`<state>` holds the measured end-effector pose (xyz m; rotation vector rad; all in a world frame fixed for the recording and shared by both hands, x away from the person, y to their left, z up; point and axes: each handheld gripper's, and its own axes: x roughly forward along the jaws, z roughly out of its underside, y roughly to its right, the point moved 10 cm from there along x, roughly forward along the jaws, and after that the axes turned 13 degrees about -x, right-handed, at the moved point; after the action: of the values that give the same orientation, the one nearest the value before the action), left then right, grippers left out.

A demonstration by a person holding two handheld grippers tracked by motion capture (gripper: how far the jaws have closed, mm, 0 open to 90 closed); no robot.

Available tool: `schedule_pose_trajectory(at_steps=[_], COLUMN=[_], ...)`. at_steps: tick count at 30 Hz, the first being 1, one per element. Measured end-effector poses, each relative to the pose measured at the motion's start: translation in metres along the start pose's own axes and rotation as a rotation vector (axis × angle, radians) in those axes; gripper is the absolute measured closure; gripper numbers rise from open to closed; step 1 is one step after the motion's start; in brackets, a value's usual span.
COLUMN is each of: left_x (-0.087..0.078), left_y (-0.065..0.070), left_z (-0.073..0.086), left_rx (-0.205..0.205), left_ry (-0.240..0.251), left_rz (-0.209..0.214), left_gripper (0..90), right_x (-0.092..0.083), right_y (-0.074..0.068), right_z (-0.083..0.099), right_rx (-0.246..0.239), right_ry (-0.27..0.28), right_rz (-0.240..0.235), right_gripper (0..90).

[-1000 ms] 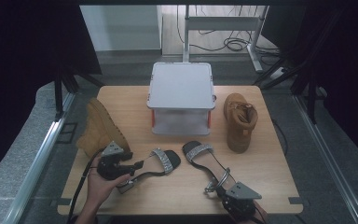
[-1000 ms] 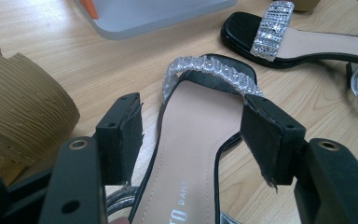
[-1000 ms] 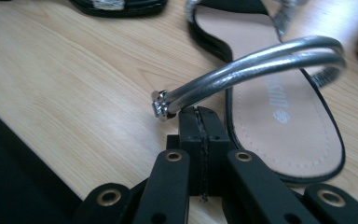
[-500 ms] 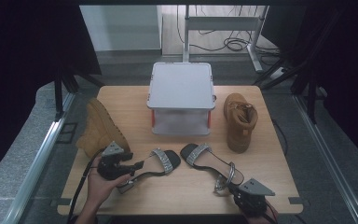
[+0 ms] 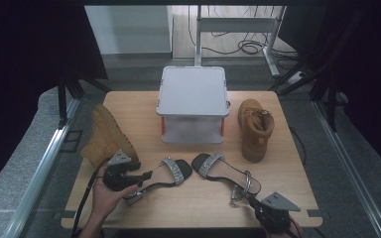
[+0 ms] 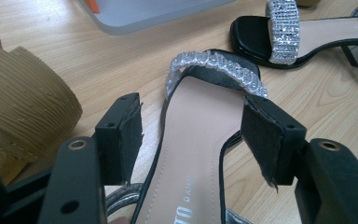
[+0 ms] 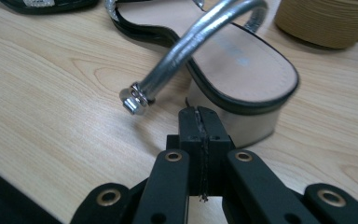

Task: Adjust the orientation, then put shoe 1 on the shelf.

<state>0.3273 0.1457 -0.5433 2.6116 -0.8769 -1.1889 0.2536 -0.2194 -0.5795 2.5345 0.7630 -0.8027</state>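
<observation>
Two sandals lay at the front of the tabletop [image 5: 287, 163], toes toward each other: left sandal [image 5: 171, 174] by the left claw [image 6: 193, 133], right sandal [image 5: 223, 172] running back to the right claw [image 7: 199, 122]. Left claw stood wide, jaws astride the left sandal's insole w/ gaps both sides, pads not pressing; heel end sat under the claw body. Right claw was fully shut, nothing btwn the pads, tip just short of the right sandal's block heel; a loose silver strap [image 7: 193, 39] w/ a metal end cap arched over that heel. Both sandals looked light: thin, prob. flexible soles, smooth insole (likely slippery), rhinestone band [image 6: 216, 65] across the toe that could snag or shed stones. Straps were soft & floppy, so a poor hold, shoe would swing. Best grip, I'd judge: pinch sole edge-to-edge at the waist or the block heel, which looked stiff & flat-sided. Left claw was already lined up for a waist pinch. Behind sat a grey box [image 5: 193, 101]; tan boot [image 5: 106, 136] at left on its side, 2nd boot [image 5: 255, 128] at right, both clear of the sandals.
</observation>
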Motion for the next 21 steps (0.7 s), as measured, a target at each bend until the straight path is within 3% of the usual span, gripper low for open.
schedule_pose_trajectory(at_steps=[3,10,13,21], left_x=[0.000,0.001,-0.001,-0.001], left_y=[0.002,0.002,0.000,-0.001], left_z=[0.000,0.003,0.003,0.002], left_rx=[0.001,0.005,0.000,0.008], left_ry=[-0.001,-0.013,-0.016,-0.020], left_rz=[0.000,-0.012,-0.026,-0.039], left_gripper=[38.5,38.4,38.1,38.1], right_x=[-0.011,-0.018,-0.017,-0.010], right_y=[0.009,0.020,0.021,0.013], right_z=[-0.002,-0.009,-0.019,-0.058], right_rx=[0.045,0.066,0.057,-0.004], right_ry=[0.028,0.064,0.086,0.126], right_rz=[0.027,0.061,0.061,-0.002], right_gripper=[88.6,84.2,82.7,70.8])
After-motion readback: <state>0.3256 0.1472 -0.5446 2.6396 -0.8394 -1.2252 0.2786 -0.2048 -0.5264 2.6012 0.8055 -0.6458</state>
